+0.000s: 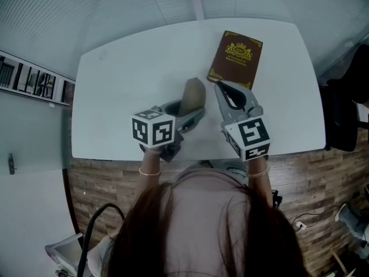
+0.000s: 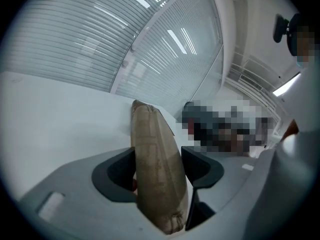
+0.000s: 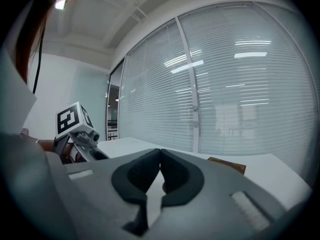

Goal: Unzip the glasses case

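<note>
The white counter (image 1: 115, 91) fills the middle of your head view, with wood-patterned floor (image 1: 101, 180) along its near edge and pale slatted blinds (image 3: 240, 84) closing off the room beyond it.

Nearest you, at lower centre of that frame, both marker cubes sit side by side just over the counter's near edge. Your left tongs (image 1: 193, 115) reach up and to the right from their cube and are closed on the glasses case (image 1: 195, 95). In the left gripper view the tan case stands on edge between the two dark pads, which press on its sides, with its long seam facing the camera and its far end rising past the tips. The zip itself cannot be made out.

Your right tongs (image 3: 160, 156) are closed tight, pad against pad, with nothing between them. In the head view they lie just right of the case, tips pointing to the upper left, apart from it.

Farther back, at upper centre-right, a brown book (image 1: 235, 59) with a gold emblem lies flat, its near corner close to the right tongs' tips.
</note>
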Demonstrator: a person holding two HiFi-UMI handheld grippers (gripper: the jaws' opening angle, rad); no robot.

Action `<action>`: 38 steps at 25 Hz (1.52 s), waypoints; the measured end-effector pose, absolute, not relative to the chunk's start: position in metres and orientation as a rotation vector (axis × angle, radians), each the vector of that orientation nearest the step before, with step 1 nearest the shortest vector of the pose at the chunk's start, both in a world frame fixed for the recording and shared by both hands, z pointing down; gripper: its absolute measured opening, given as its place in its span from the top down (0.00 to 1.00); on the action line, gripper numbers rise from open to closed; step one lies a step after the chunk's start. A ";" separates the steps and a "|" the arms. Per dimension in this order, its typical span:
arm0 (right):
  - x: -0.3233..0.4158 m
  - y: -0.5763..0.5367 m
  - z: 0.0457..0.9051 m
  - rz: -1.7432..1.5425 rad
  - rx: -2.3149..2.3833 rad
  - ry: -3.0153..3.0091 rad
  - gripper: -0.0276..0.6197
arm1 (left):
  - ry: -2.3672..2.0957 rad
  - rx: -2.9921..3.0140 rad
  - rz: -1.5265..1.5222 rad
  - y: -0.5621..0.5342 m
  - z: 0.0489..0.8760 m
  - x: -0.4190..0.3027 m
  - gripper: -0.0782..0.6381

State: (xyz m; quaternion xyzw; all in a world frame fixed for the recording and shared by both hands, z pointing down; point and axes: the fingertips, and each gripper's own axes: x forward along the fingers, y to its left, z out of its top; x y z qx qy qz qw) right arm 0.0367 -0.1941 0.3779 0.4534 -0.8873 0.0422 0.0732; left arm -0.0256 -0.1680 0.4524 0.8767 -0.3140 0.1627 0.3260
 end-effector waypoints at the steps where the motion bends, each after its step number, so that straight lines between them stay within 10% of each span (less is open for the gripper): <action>1: 0.036 -0.195 0.376 0.117 1.362 -2.670 0.95 | -0.818 2.314 0.415 -0.170 0.449 -0.026 0.49; 38: 0.005 -0.196 0.320 0.435 0.873 -3.076 0.89 | -0.350 2.792 0.288 -0.154 0.368 -0.042 0.49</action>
